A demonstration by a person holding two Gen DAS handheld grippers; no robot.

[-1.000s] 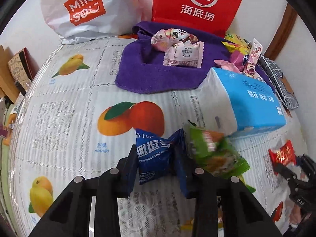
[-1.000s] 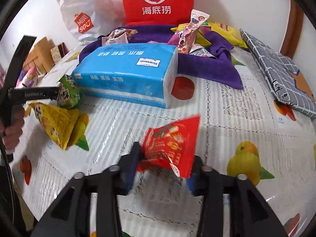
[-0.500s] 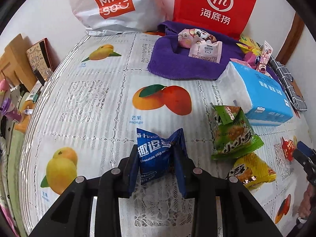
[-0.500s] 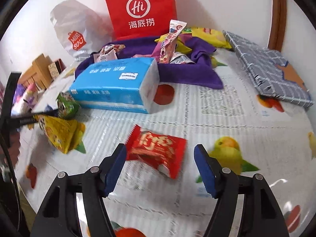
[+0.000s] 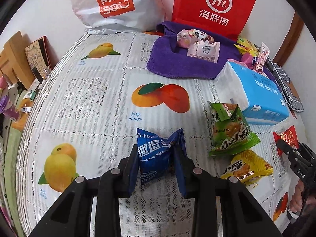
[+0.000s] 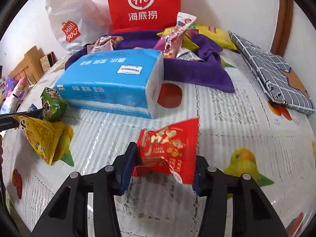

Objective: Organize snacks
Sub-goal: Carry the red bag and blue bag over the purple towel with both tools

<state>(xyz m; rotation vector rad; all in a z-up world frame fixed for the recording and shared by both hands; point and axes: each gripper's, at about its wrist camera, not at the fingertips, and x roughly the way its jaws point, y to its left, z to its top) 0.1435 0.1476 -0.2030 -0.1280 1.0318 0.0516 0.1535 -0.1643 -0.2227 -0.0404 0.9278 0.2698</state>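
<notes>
White lace-patterned cloth with printed orange and yellow mangoes covers the surface [image 5: 94, 102]. Purple towel [image 5: 177, 63], bright red bag [image 5: 215, 4] with white lettering, white bag [image 5: 116, 4] with a red logo. Blue tissue pack [image 6: 110, 79], grey checked fabric [image 6: 270, 73], blue, green, yellow, red snack packets.

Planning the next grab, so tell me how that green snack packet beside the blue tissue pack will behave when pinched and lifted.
The green snack packet looks puffed and crinkled, so it would probably give under the pads rather than stay stiff. Its glossy film may slip. It leans on the yellow packet, which might shift when it lifts.
</notes>
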